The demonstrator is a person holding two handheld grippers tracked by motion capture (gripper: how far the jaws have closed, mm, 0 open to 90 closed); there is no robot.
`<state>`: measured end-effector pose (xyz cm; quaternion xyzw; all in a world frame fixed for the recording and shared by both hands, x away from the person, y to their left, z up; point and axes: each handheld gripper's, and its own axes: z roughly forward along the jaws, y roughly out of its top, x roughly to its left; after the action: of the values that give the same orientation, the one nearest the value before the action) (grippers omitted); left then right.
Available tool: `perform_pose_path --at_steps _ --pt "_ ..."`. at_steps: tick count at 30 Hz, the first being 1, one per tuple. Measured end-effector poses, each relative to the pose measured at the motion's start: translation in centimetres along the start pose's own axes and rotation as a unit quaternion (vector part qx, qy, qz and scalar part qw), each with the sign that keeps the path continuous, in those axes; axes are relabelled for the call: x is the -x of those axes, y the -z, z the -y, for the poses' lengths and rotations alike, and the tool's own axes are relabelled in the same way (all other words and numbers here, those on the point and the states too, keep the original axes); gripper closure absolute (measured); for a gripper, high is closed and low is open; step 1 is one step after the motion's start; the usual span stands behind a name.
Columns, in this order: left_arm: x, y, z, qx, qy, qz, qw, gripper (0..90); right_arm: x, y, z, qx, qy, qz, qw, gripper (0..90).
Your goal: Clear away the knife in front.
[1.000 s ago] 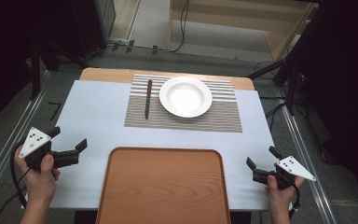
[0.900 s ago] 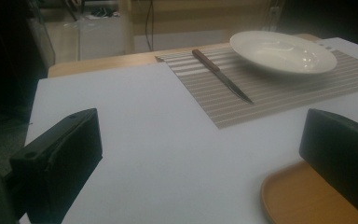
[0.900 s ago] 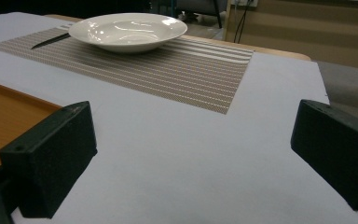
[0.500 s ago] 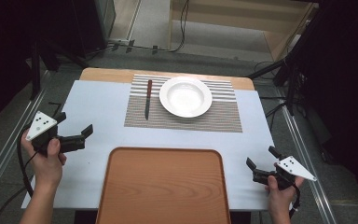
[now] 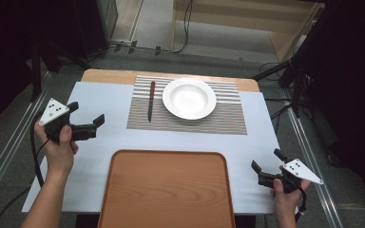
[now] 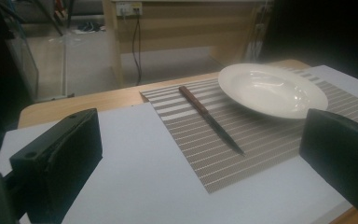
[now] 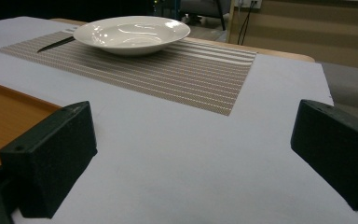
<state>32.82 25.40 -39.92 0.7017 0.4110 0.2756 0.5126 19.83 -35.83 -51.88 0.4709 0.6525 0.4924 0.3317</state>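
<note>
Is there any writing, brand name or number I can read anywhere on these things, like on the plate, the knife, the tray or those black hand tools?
No readable text anywhere.
Plate: plain white, no mark.
Knife: no brand visible on handle or blade.
Tray: bare wood-coloured surface.
Striped placemat: stripes only, no words.
Left gripper and right gripper: their grey plates carry small dark dots, not letters or numbers.

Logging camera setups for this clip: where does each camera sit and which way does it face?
High view: above the person's side, looking forward and down on table; forearms, both hand-held grippers show.
Left gripper view: rides left hand-held gripper, facing knife and plate.
Right gripper view: rides right hand-held gripper, low, facing placemat.
All share the plate.
</note>
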Motion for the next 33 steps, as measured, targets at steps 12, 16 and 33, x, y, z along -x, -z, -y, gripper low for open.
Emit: perform_pose_path --at_steps 12,16,33 --pt "0.6 -3.6 -1.2 -0.009 0.004 0.005 0.9999 0.4 0.0 0.0 0.0 0.0 0.001 -0.003 1.0 0.0" --pt "0.9 -4.7 -1.8 -0.015 -0.001 0.008 0.9999 0.4 0.0 0.0 0.0 0.0 0.002 -0.004 1.0 0.0" --pt "1.9 -9.3 -3.5 -0.041 0.019 0.016 0.9989 14.2 0.0 -0.1 0.0 -0.002 0.004 -0.003 1.0 0.0"
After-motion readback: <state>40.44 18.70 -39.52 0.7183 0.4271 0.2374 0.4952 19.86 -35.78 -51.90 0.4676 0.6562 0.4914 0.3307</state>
